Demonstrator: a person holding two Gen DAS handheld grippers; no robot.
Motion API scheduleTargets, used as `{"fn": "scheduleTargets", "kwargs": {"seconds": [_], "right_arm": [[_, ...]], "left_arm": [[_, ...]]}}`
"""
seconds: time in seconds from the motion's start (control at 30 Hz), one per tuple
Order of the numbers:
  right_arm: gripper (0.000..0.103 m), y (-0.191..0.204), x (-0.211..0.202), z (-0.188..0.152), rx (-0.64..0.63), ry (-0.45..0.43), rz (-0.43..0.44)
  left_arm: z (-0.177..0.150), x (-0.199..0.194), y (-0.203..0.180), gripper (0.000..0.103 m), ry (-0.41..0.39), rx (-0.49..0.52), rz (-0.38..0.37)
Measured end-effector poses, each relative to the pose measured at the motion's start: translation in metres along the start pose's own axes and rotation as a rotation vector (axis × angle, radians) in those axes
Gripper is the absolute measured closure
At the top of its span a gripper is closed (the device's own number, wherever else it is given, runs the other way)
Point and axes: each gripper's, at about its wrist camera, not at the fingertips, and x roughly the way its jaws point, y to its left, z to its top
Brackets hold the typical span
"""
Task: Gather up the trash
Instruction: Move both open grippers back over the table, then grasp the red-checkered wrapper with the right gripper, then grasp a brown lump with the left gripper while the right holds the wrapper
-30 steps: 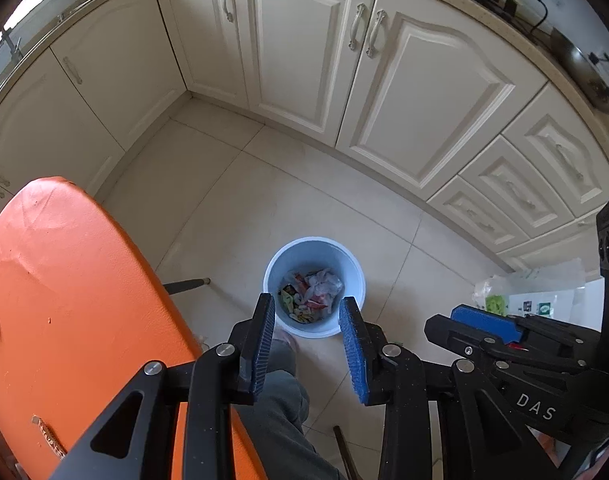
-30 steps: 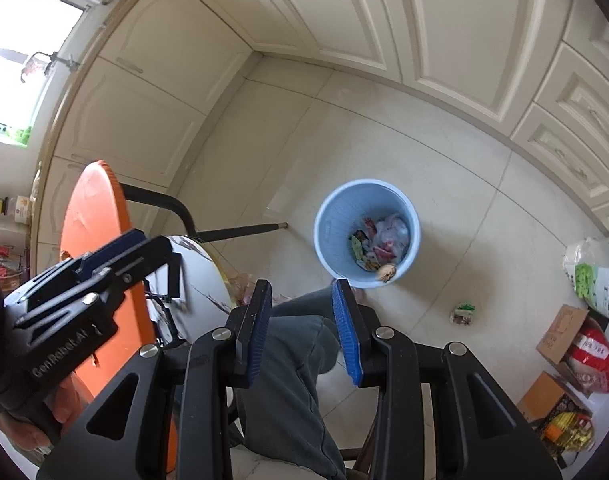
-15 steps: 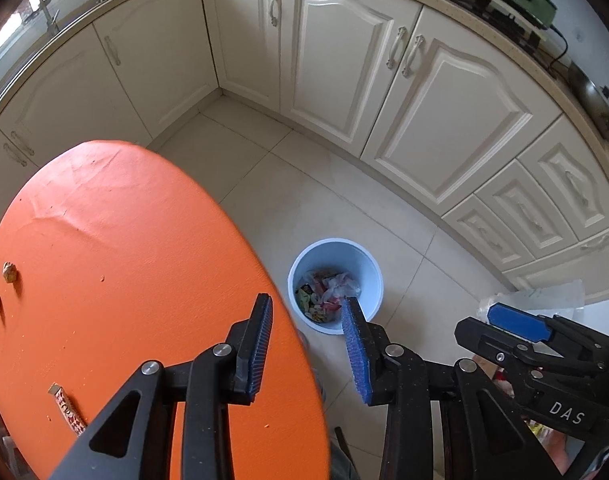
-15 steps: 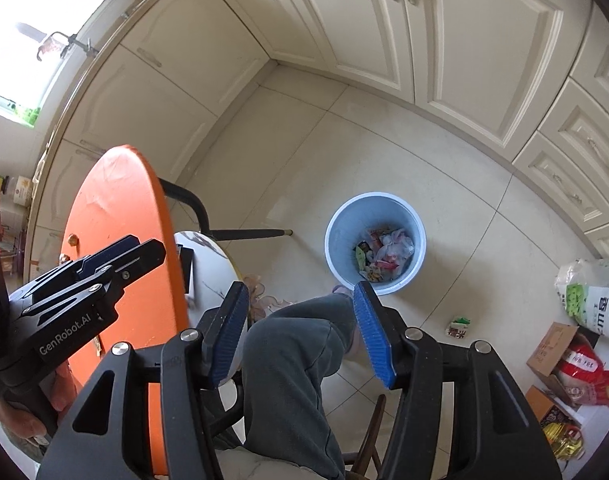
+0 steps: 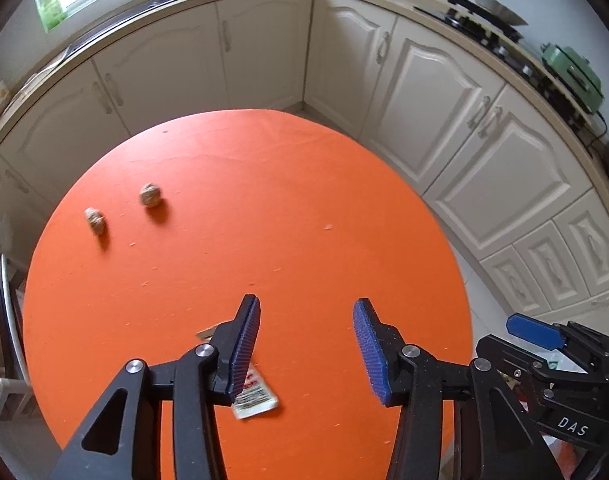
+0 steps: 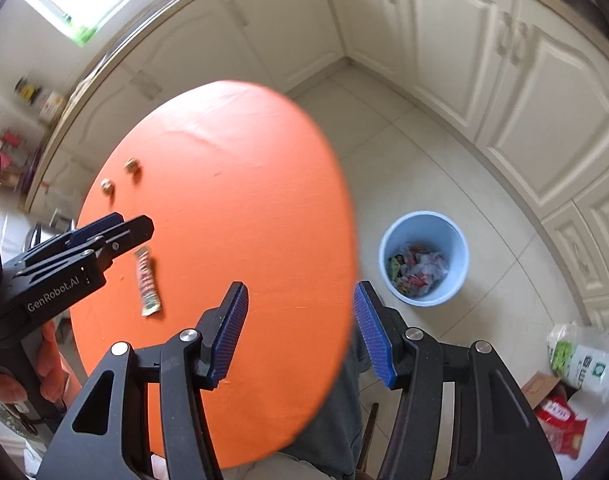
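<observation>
Wrapper (image 5: 253, 396) lies flat on the near part of your orange table (image 5: 284, 200), partly under the left gripper (image 5: 306, 344), whose jaws are opening on nothing. Two nuts (image 5: 150, 194) sit far left. Your right gripper (image 6: 300, 332) is spread, empty; bin (image 6: 424, 258) stands on the floor, right.

Cream cabinets (image 5: 464, 128) are being seen beyond the orange bench (image 5: 264, 200); a green appliance (image 5: 572, 76) is being kept on the counter.

My left gripper (image 5: 306, 346) and right gripper (image 6: 300, 334) are black frames with ribbed blue pads (image 5: 246, 350), silver screws; grey trousers (image 6: 336, 420), seemingly.
</observation>
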Motion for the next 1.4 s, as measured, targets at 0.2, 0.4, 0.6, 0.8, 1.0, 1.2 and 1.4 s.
{"fn": "scheduleTargets", "kwargs": {"seconds": [0.2,0.4,0.6,0.8,1.0,1.2,1.4], "right_arm": [[0.046,0.089,0.025,-0.001,-0.166,0.044,0.018],[0.046,0.158,0.063,-0.015,-0.315,0.132,0.015],[0.046,0.197,0.103,-0.028,-0.409,0.202,-0.026],[0.046,0.214,0.127,-0.029,-0.457,0.201,-0.148],[0.064,0.224,0.141,-0.025,-0.49,0.199,-0.185],[0.081,0.23,0.143,-0.025,-0.534,0.203,-0.153],[0.088,0.219,0.137,-0.015,-0.485,0.197,-0.125]], "left_arm": [[-0.03,-0.034,0.075,0.057,-0.007,-0.112,0.058],[-0.063,-0.055,0.13,0.057,0.009,-0.221,0.08],[-0.089,-0.06,0.166,0.057,0.058,-0.276,0.066],[-0.101,-0.064,0.185,0.057,0.074,-0.316,0.073],[-0.097,-0.057,0.198,0.056,0.083,-0.329,0.072],[-0.076,-0.032,0.196,0.056,0.099,-0.312,0.064],[-0.058,-0.02,0.184,0.056,0.102,-0.278,0.047]]}}
